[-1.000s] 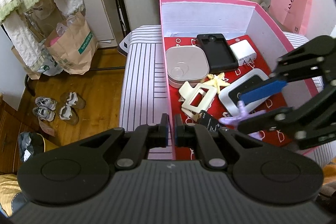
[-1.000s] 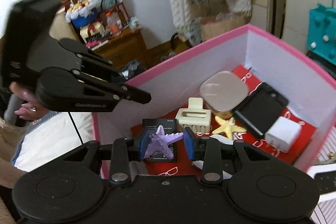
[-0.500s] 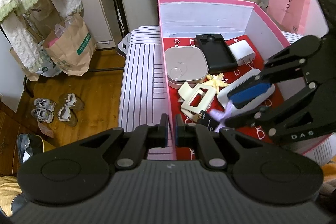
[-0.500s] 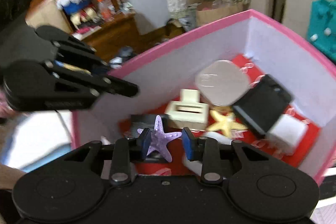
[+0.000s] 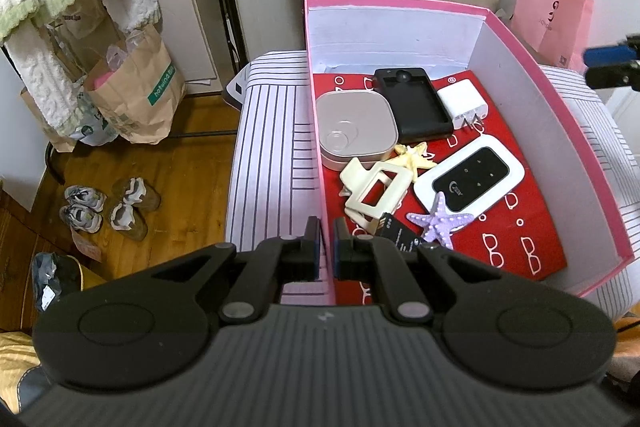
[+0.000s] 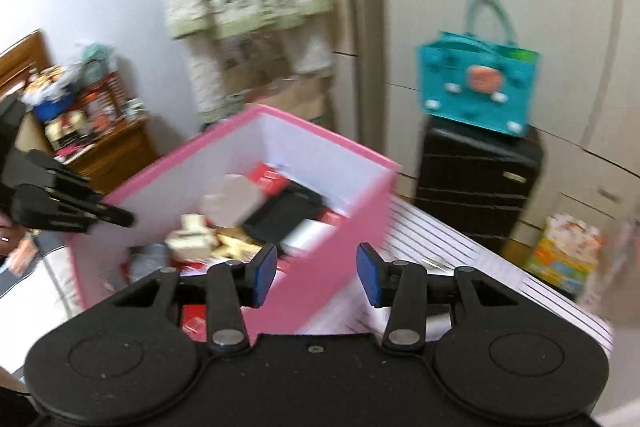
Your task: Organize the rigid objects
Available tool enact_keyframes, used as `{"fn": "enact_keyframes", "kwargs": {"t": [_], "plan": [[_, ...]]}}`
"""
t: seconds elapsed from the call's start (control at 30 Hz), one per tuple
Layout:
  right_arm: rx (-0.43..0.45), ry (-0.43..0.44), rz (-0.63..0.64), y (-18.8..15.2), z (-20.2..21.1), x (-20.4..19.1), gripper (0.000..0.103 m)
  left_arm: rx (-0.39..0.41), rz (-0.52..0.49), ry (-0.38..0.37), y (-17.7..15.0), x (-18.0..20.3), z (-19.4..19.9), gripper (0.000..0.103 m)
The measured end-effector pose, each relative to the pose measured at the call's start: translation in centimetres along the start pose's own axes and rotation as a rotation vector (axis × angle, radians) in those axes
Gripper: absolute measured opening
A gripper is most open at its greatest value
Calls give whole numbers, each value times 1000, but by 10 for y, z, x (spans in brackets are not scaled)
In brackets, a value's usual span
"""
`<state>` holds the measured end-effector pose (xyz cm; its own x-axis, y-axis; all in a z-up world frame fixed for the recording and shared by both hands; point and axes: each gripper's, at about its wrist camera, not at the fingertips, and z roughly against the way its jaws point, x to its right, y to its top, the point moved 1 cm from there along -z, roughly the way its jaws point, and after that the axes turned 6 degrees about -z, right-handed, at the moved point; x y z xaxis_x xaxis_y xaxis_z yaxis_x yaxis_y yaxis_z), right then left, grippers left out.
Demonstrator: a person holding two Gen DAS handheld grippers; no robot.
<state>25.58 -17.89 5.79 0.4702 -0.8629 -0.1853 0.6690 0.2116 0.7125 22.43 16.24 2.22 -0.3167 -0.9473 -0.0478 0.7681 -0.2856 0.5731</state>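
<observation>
Left claw (image 5: pixel 327 241) low at frame centre, pads drawn nearly together over the near left wall of the pink box (image 5: pixel 552 91), seemingly pinching that rim. Right claw (image 6: pixel 316 269) spread wide, blue pads empty, hovering by the box's right wall in a blurred view. Purple starfish (image 5: pixel 440 221) lying loose on the red lining, lower middle of the box, overlapping the white router (image 5: pixel 470 179), beside the cream clip (image 5: pixel 376 189).
</observation>
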Motion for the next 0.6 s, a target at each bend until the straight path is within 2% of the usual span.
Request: {"fn": "enact_keyframes", "kwargs": {"t": [0.07, 0.17, 0.33, 0.6], "plan": [[-4, -15, -36, -14, -2, 15, 50, 3, 9, 0, -1, 0, 0, 5], [-27, 12, -63, -41, -13, 31, 52, 7, 23, -1, -1, -1, -1, 5], [-65, 22, -83, -78, -43, 36, 56, 6, 31, 7, 0, 0, -1, 5], [-31, -5, -80, -87, -74, 38, 56, 1, 33, 18, 1, 1, -2, 5]]}}
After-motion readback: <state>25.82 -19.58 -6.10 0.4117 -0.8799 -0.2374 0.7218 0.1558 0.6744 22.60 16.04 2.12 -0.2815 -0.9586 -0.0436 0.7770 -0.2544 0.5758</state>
